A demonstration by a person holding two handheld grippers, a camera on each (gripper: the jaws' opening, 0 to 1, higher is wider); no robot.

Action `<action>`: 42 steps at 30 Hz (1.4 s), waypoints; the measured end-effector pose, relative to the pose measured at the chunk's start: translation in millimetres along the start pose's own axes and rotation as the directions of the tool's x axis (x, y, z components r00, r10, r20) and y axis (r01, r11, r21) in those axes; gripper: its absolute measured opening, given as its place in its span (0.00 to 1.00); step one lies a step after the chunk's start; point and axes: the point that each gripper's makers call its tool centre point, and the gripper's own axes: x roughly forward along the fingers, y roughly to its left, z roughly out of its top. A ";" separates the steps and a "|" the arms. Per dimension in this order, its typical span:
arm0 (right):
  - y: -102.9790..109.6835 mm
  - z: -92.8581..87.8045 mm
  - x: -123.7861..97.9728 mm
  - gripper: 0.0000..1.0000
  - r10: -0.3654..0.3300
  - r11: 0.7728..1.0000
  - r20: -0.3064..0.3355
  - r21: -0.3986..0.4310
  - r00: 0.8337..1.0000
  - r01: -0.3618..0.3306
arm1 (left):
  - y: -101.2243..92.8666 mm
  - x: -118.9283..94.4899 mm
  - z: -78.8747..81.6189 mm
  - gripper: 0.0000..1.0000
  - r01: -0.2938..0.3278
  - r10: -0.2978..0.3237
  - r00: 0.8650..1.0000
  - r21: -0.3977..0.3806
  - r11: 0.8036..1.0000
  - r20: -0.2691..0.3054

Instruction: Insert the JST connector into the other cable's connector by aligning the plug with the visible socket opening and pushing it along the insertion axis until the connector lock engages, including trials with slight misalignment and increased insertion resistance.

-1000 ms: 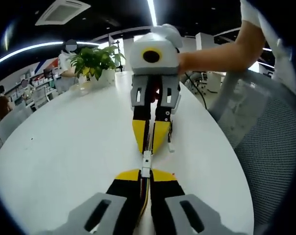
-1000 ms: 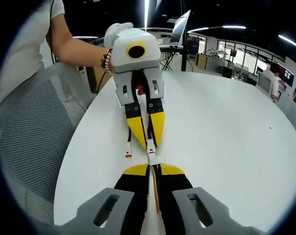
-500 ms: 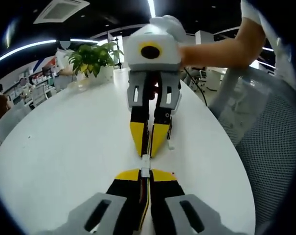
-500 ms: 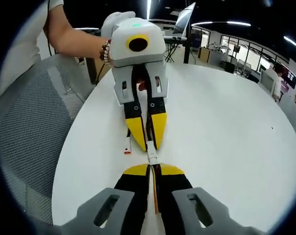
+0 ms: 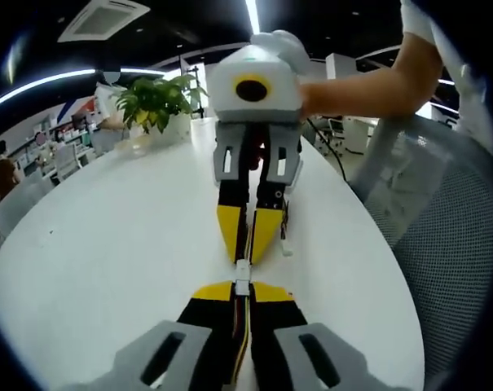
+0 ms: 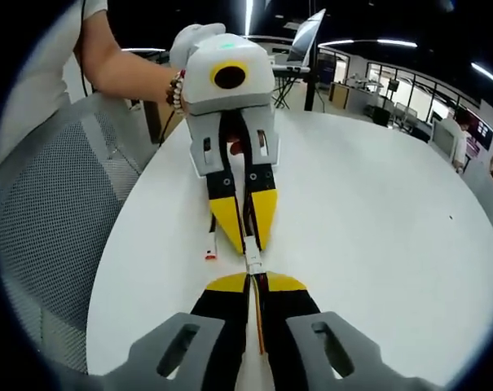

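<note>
My left gripper point(image 5: 241, 287) and right gripper point(image 5: 244, 254) face each other tip to tip over the white table point(image 5: 107, 244). Both are shut, each on its own cable just behind the connector. A small white JST connector pair point(image 5: 242, 275) bridges the short gap between the yellow tips. In the right gripper view the same white connector pair point(image 6: 253, 264) sits between my right gripper point(image 6: 254, 279) and the left gripper point(image 6: 246, 244). Whether the lock has caught cannot be told. A loose cable end point(image 6: 209, 254) lies on the table beside the left gripper's jaws.
A potted plant point(image 5: 156, 102) stands at the table's far side. A grey mesh chair point(image 5: 442, 236) sits close to the table edge, and its backrest point(image 6: 59, 220) is beside the person's arm point(image 6: 124, 77). A laptop on a stand point(image 6: 303, 41) is behind the table.
Both grippers stay tip to tip on the connectors. The views wobble slightly, and the gap between the tips looks about the same.
</note>
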 end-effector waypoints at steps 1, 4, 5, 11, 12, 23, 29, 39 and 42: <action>0.1 0.2 -0.1 0.03 0.001 1.000 0.001 0.002 1.000 -0.001 | -0.2 -0.1 0.2 0.00 0.002 -0.002 1.000 -0.002 1.000 0.001; 0.0 1.5 0.6 0.02 0.000 1.000 0.005 0.005 1.000 0.000 | 0.2 -0.3 0.9 0.00 -0.001 0.001 1.000 0.000 1.000 0.003; 0.2 1.6 0.9 0.02 0.001 1.000 0.004 0.005 1.000 -0.001 | -0.3 -0.4 0.7 0.00 0.001 -0.001 1.000 -0.001 1.000 0.001; -3.0 1.8 0.2 0.03 -0.015 1.000 0.012 -0.001 1.000 0.015 | 1.9 -0.4 1.8 0.00 -0.005 0.005 1.000 0.008 1.000 0.003; -4.0 2.3 0.2 0.03 -0.021 1.000 0.014 -0.005 1.000 0.022 | 4.3 -0.6 2.4 0.00 -0.008 0.008 1.000 0.007 1.000 0.003; -28.1 5.4 -5.4 0.04 -0.140 0.988 0.040 -0.057 0.989 0.142 | 27.9 2.6 12.8 0.00 -0.039 0.039 0.999 0.042 0.998 -0.001; -43.8 2.3 -5.5 0.04 -0.216 0.974 0.043 -0.063 0.975 0.218 | 41.6 8.7 15.6 0.00 -0.034 0.036 0.999 0.080 0.996 -0.024; -59.3 -6.8 -1.7 0.04 -0.272 0.960 0.043 -0.050 0.961 0.274 | 56.2 21.0 9.7 0.00 0.001 0.004 0.998 0.082 0.997 -0.060; -61.8 -9.7 0.7 0.04 -0.281 0.958 0.037 -0.040 0.959 0.282 | 59.5 25.1 5.1 0.00 0.009 -0.004 0.997 0.069 0.998 -0.073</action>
